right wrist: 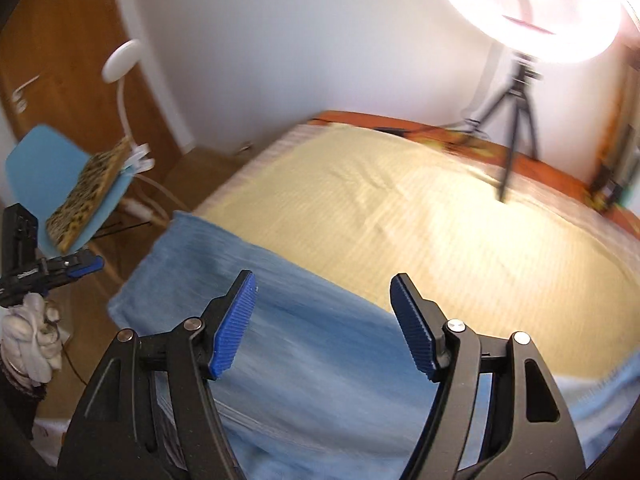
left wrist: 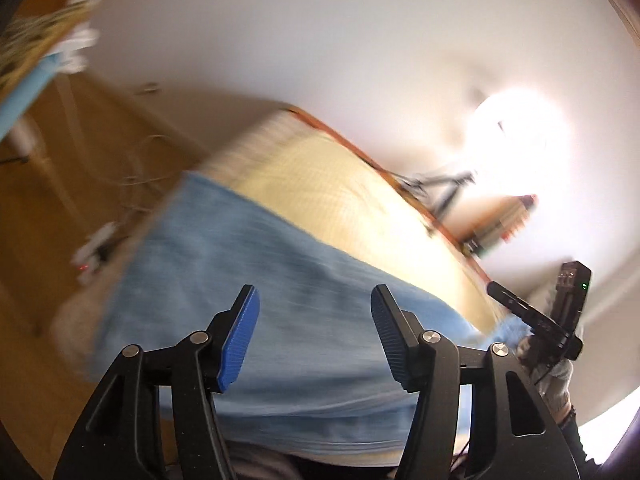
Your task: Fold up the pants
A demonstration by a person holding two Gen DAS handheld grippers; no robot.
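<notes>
Light blue pants [left wrist: 248, 280] lie flat along the near edge of a bed with a pale yellow cover [left wrist: 332, 184]; they also show in the right wrist view [right wrist: 280, 304]. My left gripper [left wrist: 314, 320] is open and empty, held above the pants. My right gripper [right wrist: 322, 312] is open and empty, also above the pants. The right gripper shows at the right edge of the left wrist view [left wrist: 560, 312], and the left gripper at the left edge of the right wrist view [right wrist: 60, 270]. Both views are blurred by motion.
A lit ring light [right wrist: 532, 8] on a tripod [right wrist: 516, 120] stands at the far side of the bed. A blue chair [right wrist: 48, 168] with a leopard-print item [right wrist: 90, 192] and a white lamp [right wrist: 122, 60] stand left of the bed. The floor [left wrist: 60, 184] is wooden.
</notes>
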